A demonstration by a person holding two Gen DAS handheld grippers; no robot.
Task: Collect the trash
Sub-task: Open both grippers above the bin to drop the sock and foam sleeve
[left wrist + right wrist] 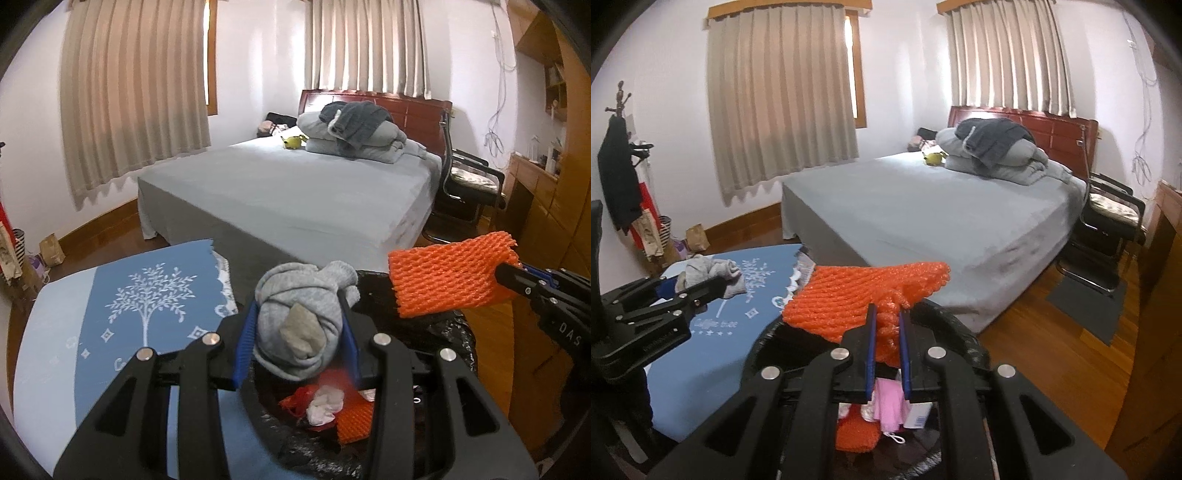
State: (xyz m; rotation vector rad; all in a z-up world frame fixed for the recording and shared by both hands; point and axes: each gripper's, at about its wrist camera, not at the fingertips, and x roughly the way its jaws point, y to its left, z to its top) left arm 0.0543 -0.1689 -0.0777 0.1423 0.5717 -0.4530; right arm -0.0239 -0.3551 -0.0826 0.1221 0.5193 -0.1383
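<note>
Both loads are hanging over the black-lined bin [458, 332] beside the blue cloth table [110, 295]. Left gripper [295, 332] is clamping the grey sock bundle [299, 317], right gripper [886, 328] is pinching the orange foam net [857, 295] nearly closed. I'd centre both over the opening before letting go.

Both fisheye views show an evenly lit, moderately bright room with a cool, slightly washed cast. Daylight seeps through the pleated beige curtains [136, 96], brightest at a narrow gap beside the wooden window frame [849, 55]. Shadows are soft and faint. The polished wooden floor [1034, 332] carries a mild sheen. Straight lines bow strongly toward the edges, and dark vignetting fills the corners. Close items below the near black gripper linkage [295, 406] look smeared, perhaps from motion.
</note>
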